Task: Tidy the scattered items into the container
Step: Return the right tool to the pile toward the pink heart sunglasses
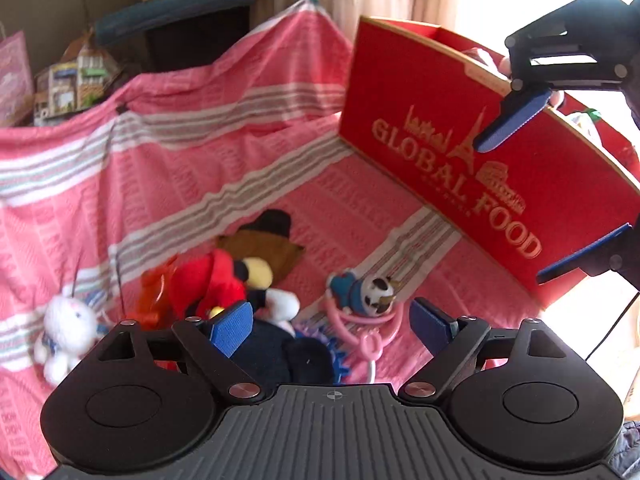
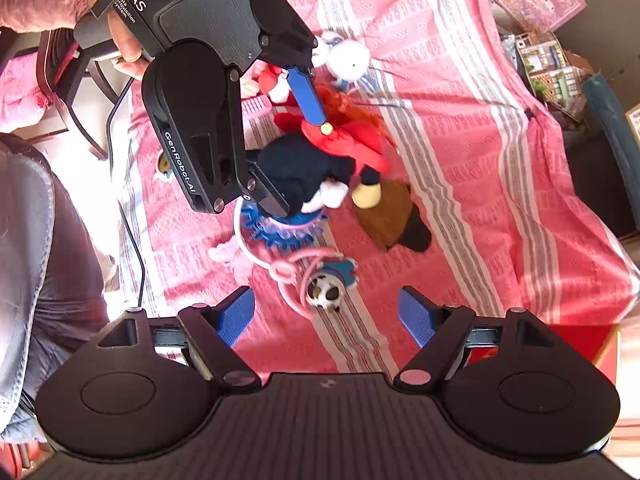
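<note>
Red box (image 1: pixel 460 168) stands upright on the pink striped cloth (image 1: pixel 200 128), off to the side of the toys; at least one thing sits inside already, can't tell what. Box wall looks tall & thin, so a bump from the right claw (image 1: pixel 532 204) hanging beside it could prob tip or shove it.

Toy pile (image 1: pixel 240 276): red/navy/brown plush lumped together, touching each other. Left claw (image 1: pixel 332 328) is wide, nothing btw its fingers, hovers just over the navy plush. Risk: a close here catches two toys at once or only loose fabric, then the load slips on the way to the box.

White bunny (image 1: pixel 68 324) lies apart at the pile's edge w/ thin strings trailing; strings may snag a finger.

Small cow toy (image 2: pixel 326 292) w/ pink cord (image 2: pixel 288 272) lies near the right claw (image 2: pixel 326 318), which is also wide and empty. Cord loops toward the blue frilly thing (image 2: pixel 280 232), so lifting the cow could drag that along or tangle.

Both claws near each other, so a collision is possible.
</note>
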`<state>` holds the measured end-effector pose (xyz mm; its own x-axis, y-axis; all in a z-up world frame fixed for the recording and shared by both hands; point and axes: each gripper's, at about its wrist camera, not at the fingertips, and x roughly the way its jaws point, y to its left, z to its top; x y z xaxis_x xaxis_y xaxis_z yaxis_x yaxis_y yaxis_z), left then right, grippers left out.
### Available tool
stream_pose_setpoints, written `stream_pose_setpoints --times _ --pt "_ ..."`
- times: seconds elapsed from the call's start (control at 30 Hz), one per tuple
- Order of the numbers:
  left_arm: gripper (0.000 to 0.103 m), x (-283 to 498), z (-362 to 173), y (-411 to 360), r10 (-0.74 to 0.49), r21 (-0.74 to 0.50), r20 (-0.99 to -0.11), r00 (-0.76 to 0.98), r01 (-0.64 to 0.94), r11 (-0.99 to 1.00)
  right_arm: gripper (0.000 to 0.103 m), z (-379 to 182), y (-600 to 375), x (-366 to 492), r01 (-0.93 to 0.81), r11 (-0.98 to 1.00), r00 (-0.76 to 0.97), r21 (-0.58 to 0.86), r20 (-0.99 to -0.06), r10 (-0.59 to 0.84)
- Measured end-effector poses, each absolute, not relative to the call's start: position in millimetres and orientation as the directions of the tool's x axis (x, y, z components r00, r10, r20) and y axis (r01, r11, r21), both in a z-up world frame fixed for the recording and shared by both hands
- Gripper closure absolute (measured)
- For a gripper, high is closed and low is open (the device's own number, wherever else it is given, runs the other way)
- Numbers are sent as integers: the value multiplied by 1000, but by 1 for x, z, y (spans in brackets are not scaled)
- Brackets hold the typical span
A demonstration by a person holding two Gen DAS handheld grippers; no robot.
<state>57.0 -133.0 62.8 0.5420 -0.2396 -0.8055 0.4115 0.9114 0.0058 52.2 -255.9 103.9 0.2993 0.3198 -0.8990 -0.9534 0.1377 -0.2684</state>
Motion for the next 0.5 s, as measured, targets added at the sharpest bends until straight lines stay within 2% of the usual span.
stream_pose_setpoints --times 0.3,0.5 --pt "10 22 11 -67 -69 92 -861 504 289 953 21 47 -206 39 -981 134 184 -143 -906 381" --pt "10 -2 -22 -21 19 156 -883 469 257 954 21 11 -173 24 -973 219 155 -66 -894 420"
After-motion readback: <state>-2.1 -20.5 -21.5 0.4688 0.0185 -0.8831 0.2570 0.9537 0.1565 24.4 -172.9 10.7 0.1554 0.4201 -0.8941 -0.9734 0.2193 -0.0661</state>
